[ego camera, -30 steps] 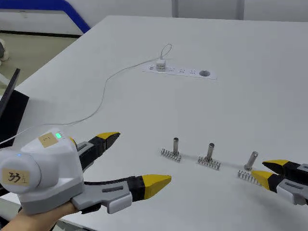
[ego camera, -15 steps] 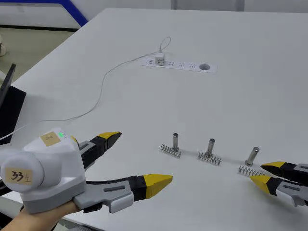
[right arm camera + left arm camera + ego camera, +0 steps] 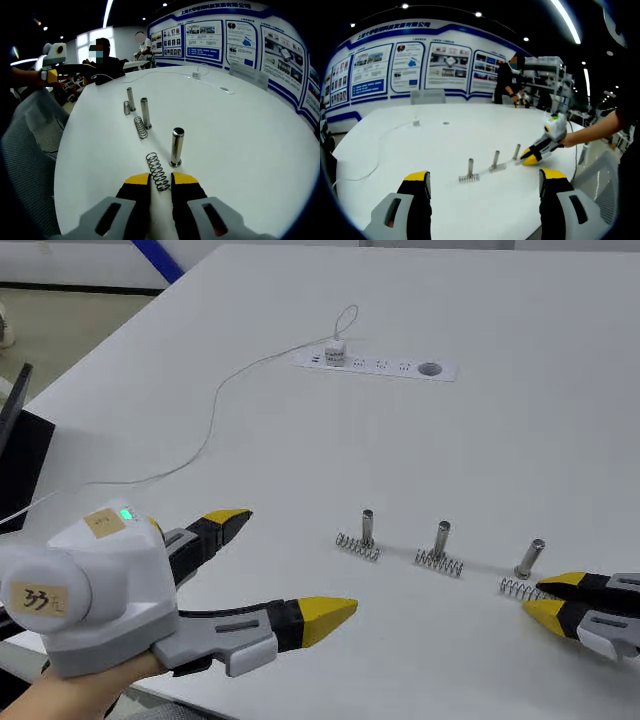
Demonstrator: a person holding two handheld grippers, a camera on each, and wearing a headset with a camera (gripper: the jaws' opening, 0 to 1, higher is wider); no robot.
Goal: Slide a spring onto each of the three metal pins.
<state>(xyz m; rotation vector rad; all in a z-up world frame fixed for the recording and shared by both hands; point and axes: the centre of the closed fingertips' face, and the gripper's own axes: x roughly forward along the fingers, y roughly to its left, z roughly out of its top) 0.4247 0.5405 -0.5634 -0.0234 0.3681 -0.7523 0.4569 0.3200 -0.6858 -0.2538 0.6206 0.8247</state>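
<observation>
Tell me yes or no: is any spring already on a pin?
No: the near spring, middle spring and far spring all lie flat on the table beside their upright pins.

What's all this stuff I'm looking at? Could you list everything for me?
table: one, white, under everything.
metal pins: three, silver, upright in a row near the table's front.
springs: three, silver, one lying at each pin's foot.
power strip: one, white, far across the table.
plug: one, white, in the power strip.
cable: one, white, running from the plug toward the table's left edge.
wall posters: several, blue and white, on the far wall.
left hand-held gripper: one, white and grey with yellow tips, jaws wide open, left of the pins.
right hand-held gripper: one, same colours, jaws narrowly apart at the rightmost spring's end.
hand: one, holding the left hand-held gripper.
</observation>
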